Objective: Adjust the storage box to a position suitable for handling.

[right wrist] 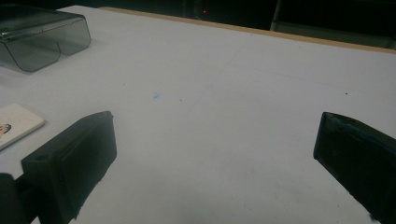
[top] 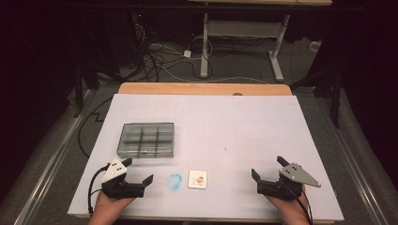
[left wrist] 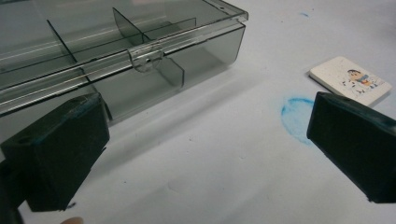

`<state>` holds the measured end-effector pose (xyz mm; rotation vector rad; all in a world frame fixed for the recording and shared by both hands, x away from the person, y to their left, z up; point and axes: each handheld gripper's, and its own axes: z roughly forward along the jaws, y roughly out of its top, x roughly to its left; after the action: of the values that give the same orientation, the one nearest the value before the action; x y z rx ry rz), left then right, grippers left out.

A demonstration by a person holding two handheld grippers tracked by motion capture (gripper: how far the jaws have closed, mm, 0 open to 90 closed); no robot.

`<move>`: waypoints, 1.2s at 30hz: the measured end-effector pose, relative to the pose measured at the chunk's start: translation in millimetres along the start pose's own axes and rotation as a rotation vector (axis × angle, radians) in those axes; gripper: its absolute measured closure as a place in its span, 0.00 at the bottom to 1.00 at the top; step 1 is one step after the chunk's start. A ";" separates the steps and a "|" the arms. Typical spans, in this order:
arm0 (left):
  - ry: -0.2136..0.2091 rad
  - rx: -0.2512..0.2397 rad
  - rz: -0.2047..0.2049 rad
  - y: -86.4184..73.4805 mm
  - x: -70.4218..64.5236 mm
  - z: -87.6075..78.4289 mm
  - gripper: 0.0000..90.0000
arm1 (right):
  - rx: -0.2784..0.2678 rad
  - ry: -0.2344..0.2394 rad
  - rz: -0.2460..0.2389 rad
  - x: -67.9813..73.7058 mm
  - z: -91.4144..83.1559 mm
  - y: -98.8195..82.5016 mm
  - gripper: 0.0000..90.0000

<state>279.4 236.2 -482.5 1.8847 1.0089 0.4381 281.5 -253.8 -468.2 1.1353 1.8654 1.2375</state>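
Nothing is gripped yet; the step in hand is judged to be the approach. At the near edge of the bench [top: 244,122] the left hand-held gripper [top: 139,171] is held low and level, its jaws spread wide with nothing between them, angled toward the middle of the bench. The right hand-held gripper [top: 266,169] is held the same way at the near right, jaws wide and bare. Between the two, nearer the left one, a small white tile [top: 197,179] is seen lying flat beside a blue smudge [top: 174,182]. Farther off, just beyond the left hand-held gripper, a smoky compartment box [top: 147,139] is set with its lid latched. The next move is judged to call for the latch [left wrist: 145,58] to be released or the tile to be pinched by its thin edges
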 end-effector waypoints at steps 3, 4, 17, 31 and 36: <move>0.002 0.016 0.006 0.1 -0.1 3.9 0.00 | 0.007 0.010 0.008 -3.2 1.7 -1.2 0.00; -0.001 0.017 0.002 0.1 0.3 4.3 0.00 | 0.005 0.011 0.007 -3.9 1.7 -1.2 0.00; -0.007 -0.002 -0.024 -4.0 1.1 1.3 0.00 | -0.002 0.018 0.011 -0.2 4.1 2.1 0.00; -0.026 -0.037 0.017 -6.7 -0.9 -2.2 0.00 | 0.069 0.159 0.004 32.6 27.9 14.7 0.21; -0.040 -0.018 0.018 -5.6 -0.3 -0.4 0.00 | 0.117 0.217 0.009 42.8 35.1 15.4 0.35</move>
<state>276.3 237.6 -487.0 1.8800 0.9596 0.4173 297.2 -198.6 -468.2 1.1073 2.1193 1.3160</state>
